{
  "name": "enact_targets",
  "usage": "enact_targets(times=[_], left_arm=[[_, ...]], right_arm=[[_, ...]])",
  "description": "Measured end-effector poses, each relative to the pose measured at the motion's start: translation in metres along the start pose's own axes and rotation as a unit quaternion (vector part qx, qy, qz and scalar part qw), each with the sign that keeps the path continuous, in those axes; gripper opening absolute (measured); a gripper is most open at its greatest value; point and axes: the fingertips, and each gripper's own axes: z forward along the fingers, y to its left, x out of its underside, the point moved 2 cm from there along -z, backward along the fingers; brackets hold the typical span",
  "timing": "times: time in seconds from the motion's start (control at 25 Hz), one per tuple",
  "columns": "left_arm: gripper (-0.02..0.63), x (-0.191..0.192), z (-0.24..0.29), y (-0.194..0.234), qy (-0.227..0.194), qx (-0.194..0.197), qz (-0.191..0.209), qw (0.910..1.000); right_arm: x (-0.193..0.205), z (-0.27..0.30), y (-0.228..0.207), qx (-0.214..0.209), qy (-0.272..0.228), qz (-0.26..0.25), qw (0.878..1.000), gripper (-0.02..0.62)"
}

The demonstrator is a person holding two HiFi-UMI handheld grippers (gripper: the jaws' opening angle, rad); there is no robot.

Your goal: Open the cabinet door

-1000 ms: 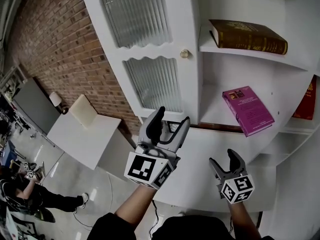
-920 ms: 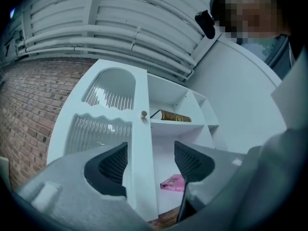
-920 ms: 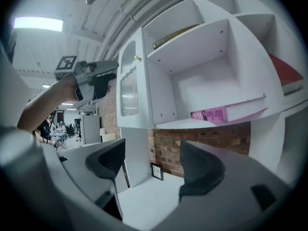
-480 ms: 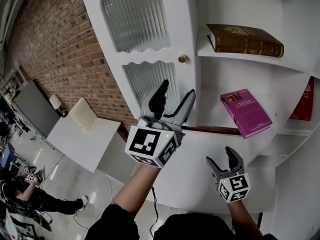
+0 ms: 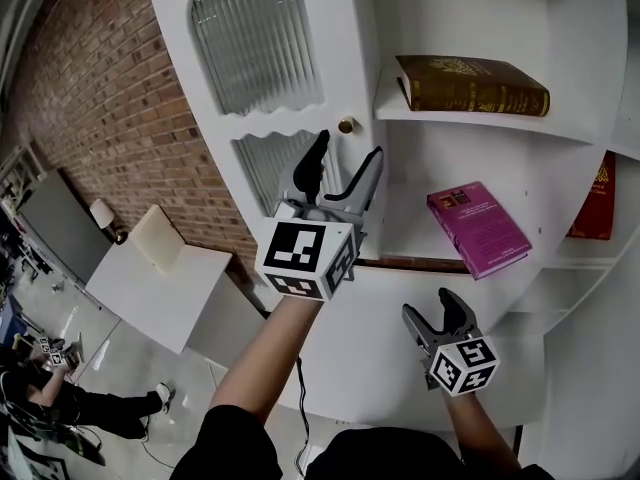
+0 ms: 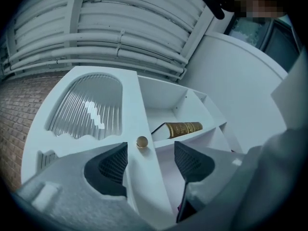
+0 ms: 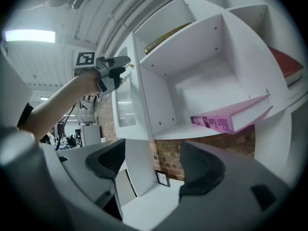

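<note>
the left tool (image 5: 348,148) and right tool (image 5: 428,306) are grey with black ribbed pads (image 6: 114,163) and white black-marked cubes (image 5: 305,258).

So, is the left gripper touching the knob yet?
Apart. In its own view the left gripper is open, and the knob sits ahead of its jaws, with white door showing on both sides.

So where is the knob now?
Head view: the knob is on the door's right edge, just above the left gripper, left of the brown book.
</note>
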Motion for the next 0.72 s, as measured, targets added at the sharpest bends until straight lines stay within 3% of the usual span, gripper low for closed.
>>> enact_targets(times=[0.52,0.72], left_arm=[[0.307,-0.008,0.023,0.003,-0.005,-0.001,-0.001,1.0],[0.225,-0.006,0.024,0.01,0.006,-0.015,0.008,0.9998]], right_arm=[[0.004,0.0,-0.006,-0.007,0.003,-0.003,1.0,0.35],[0.008,-0.004,-0.015,0.001,0.004,0.004,1.0,0.35]])
